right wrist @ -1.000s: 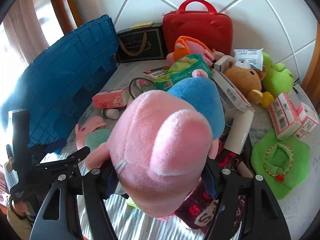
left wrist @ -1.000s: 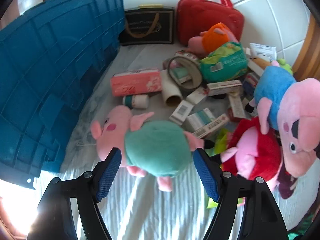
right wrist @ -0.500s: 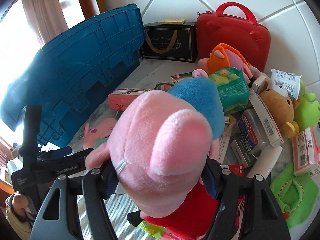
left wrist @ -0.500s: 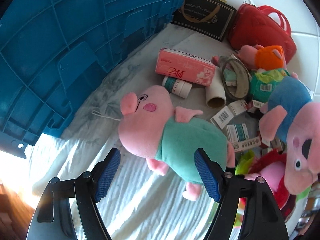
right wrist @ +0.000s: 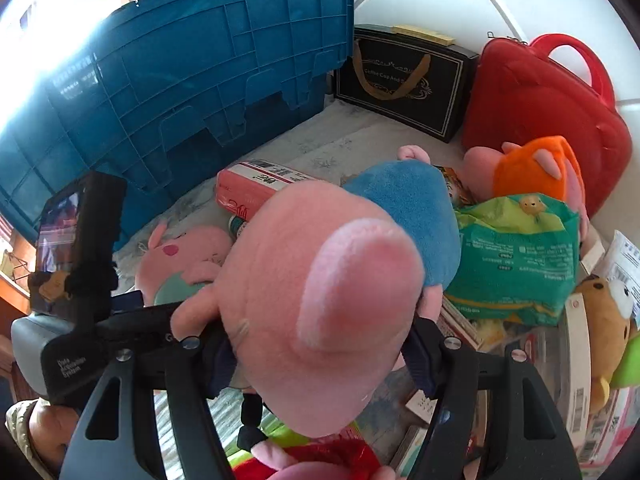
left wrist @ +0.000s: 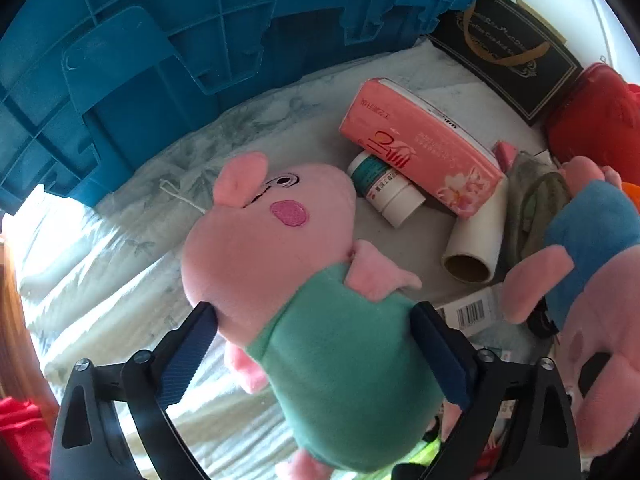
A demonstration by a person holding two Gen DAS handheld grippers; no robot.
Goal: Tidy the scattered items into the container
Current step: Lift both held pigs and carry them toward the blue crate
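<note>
Pale leaf-patterned bed sheet (left wrist: pixel 120 264), rumpled and sunlit at one end, bearing a blue crate (right wrist: pixel 192 80) on its side, pink tissue pack (left wrist: pixel 420 148), small white bottle (left wrist: pixel 384 188), cardboard tube (left wrist: pixel 476 248), green-shirted pig plush (left wrist: pixel 304 292), black gift box (right wrist: pixel 404 80), red case (right wrist: pixel 536 120)

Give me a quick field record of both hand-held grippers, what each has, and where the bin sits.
left hand-held gripper: jaws have just been opening wide; they straddle the green pig, which lies on the cloth
right hand-held gripper: shut on the blue pig, held above the clutter
bin: blue, at the far left edge of the cloth, only its ribbed outer wall in view
near green pig: pink pack, small bottle, white tube
in bin: cannot tell
</note>
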